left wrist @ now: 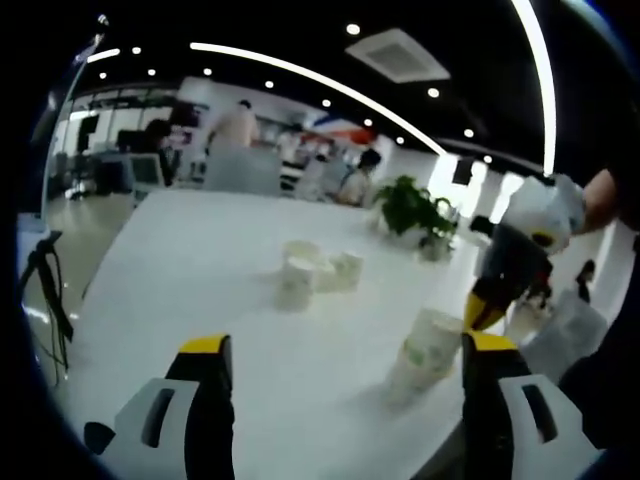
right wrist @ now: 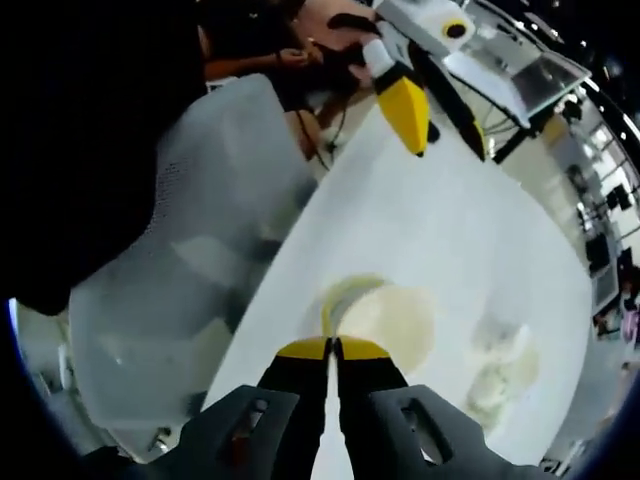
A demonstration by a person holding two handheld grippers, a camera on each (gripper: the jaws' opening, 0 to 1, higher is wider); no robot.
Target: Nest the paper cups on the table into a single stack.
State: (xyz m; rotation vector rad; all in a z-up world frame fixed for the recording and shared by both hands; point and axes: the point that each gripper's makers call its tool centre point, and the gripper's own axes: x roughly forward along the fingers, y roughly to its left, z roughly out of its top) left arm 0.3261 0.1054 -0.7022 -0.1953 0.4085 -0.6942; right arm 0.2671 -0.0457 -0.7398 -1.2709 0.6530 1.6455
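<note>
With a partial stack of cups (left wrist: 425, 352) beside the open left claw (left wrist: 345, 375) and loose cups (left wrist: 315, 272) beyond it on the desk (left wrist: 200, 270), the right claw (right wrist: 333, 347) pinches a cup rim (right wrist: 345, 295); nesting looks unfinished.

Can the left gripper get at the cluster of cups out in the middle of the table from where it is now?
Probably yes. The left gripper is open, and bare table lies between its jaws and the cluster of cups. The nearer stack of cups sits off to its right, not across that path.

White paper cups (left wrist: 318, 272) sit on a white table (left wrist: 190, 270); the left gripper (left wrist: 345, 350) has yellow tips, black jaws and a white body.
</note>
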